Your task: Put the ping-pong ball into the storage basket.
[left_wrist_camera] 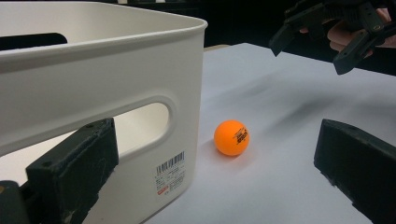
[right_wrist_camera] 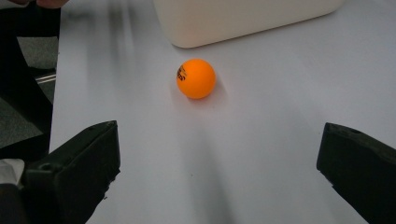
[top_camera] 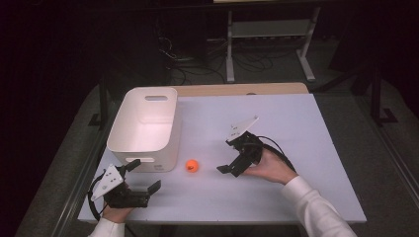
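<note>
We're aiming right tongs, jaws apart, at orange ball beside white bin; left tongs waiting apart.

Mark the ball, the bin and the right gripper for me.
orange ball (top_camera: 192, 166), high view, its centre.
white bin (top_camera: 129, 143), high view, near rim.
right gripper (top_camera: 228, 171), high view, between its open jaws.

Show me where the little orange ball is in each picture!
High view: the orange ball sits low in the middle, on the table just right of the white bin.
Left gripper view: the ball is in the middle, right of the bin's wall.
Right gripper view: the ball is upper middle, below the bin.
Shared landmark: the white bin.
</note>
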The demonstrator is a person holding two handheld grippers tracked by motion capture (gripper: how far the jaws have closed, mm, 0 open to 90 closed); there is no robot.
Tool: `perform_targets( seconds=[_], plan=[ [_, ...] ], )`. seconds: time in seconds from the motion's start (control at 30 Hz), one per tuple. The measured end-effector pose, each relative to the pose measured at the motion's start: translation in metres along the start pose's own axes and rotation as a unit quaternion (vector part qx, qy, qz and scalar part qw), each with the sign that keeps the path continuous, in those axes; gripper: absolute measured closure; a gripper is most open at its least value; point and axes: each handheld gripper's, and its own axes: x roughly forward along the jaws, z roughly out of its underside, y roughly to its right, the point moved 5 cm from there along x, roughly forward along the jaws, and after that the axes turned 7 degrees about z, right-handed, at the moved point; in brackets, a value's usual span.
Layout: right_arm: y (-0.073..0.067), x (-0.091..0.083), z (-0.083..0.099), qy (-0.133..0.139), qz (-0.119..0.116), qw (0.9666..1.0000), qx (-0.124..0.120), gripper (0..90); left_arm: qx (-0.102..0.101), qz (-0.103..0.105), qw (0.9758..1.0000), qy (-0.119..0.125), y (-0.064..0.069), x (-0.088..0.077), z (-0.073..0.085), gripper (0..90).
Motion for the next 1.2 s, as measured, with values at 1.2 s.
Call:
perform_targets(
  seconds=[1.2],
  plan=[
    [-0.014,0.036,-0.02,-0.026,-0.039,0.998,-0.043,0.0,0.0,0.001,1.0,0.001,0.0,0.0,0.0,0.0]
  ],
)
